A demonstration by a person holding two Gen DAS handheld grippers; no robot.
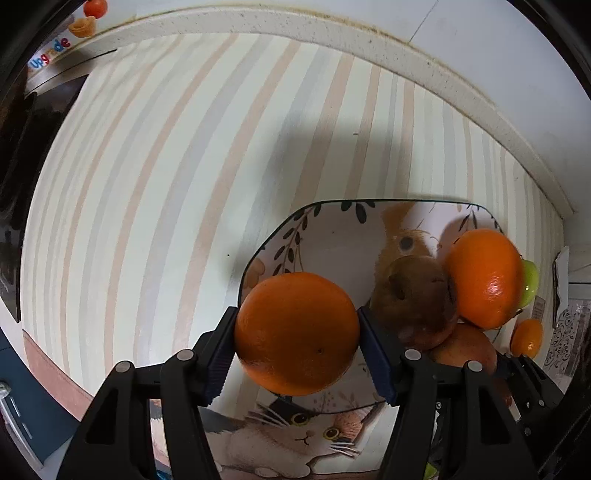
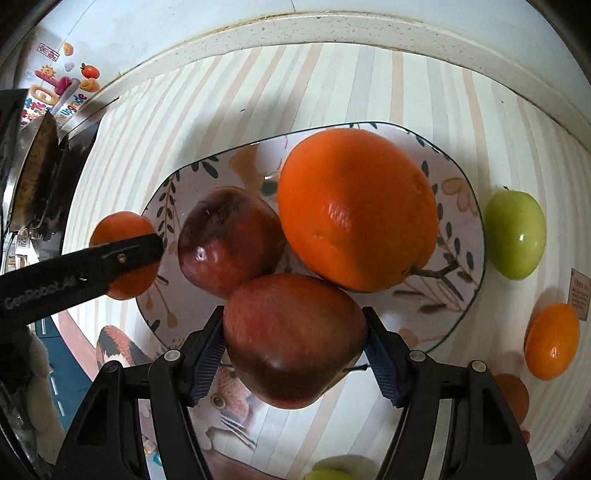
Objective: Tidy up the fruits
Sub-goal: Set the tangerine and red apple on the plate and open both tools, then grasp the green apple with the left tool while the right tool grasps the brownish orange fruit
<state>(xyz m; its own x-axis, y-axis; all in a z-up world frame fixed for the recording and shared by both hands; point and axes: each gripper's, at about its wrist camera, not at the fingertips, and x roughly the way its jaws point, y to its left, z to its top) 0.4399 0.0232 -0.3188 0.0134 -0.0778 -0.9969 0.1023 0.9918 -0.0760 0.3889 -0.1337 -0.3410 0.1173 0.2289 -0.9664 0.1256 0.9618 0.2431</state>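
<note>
My left gripper (image 1: 297, 332) is shut on an orange (image 1: 295, 332) and holds it over the left rim of a decorated plate (image 1: 332, 236). The same orange shows in the right wrist view (image 2: 123, 254), partly behind the left gripper's black finger. My right gripper (image 2: 293, 339) is shut on a red apple (image 2: 291, 339) above the plate's near edge (image 2: 458, 317). On the plate lie a large orange (image 2: 354, 210) and a dark red apple (image 2: 229, 243), also in the left wrist view (image 1: 484, 277) (image 1: 413, 299).
A green apple (image 2: 515, 234) and a small orange (image 2: 552, 341) lie on the striped cloth right of the plate. Another green fruit (image 2: 332, 470) sits at the bottom edge. A dark stove with a pan (image 2: 37, 173) stands at the left. A white wall ledge (image 2: 332, 29) runs behind.
</note>
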